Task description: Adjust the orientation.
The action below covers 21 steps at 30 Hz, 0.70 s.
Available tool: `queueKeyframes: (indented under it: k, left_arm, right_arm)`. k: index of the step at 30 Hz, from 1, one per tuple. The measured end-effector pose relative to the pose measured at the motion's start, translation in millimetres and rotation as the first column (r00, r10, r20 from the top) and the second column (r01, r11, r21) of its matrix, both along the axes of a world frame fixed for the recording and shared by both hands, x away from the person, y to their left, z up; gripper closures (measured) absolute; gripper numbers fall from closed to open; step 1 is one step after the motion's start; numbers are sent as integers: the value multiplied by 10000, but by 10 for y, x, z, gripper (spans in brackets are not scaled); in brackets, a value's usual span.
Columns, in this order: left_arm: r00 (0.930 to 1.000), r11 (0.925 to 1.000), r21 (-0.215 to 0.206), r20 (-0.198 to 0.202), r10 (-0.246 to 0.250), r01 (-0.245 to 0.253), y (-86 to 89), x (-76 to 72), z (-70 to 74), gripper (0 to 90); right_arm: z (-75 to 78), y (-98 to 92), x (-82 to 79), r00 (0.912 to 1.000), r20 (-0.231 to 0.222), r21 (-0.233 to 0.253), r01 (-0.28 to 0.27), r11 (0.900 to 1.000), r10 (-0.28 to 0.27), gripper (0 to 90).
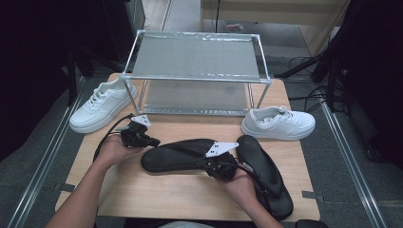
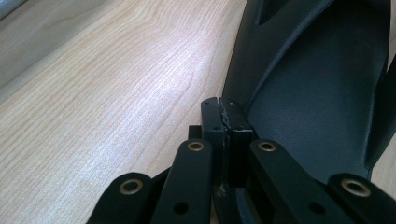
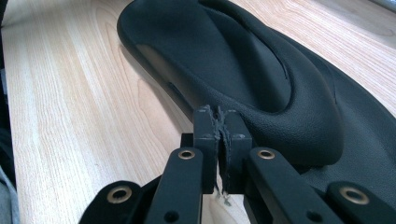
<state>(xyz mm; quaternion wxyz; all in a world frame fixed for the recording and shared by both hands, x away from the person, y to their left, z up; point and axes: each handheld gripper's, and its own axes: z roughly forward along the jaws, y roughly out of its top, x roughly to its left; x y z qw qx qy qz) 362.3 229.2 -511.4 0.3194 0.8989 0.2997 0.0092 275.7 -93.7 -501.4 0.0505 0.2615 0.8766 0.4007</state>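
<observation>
Two black slippers (image 1: 178, 154) and two white sneakers (image 1: 278, 122) lie on the table (image 1: 166, 190); left gripper (image 1: 154, 141) and right gripper (image 1: 209, 164) jaws both pressed together, apparently holding nothing

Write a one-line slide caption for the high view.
Two hand-held claws, left and right, meet a black slipper before a metal shoe rack.
</observation>
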Motion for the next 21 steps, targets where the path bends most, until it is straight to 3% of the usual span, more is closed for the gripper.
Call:
queueKeyframes:
  k: [15, 21]
  left_arm:
    - [9997, 10000, -26, -212, 93, -94, -7, -25, 7, 900]
    - [9997, 9999, 148, -229, -72, 75, -47, -150, 14, 899]
  right_arm:
    - [2, -35, 112, 9999, -17, -78, 172, 9998, -172, 884]
    - [14, -87, 164, 9991, -86, -69, 417, 9991, -418, 884]
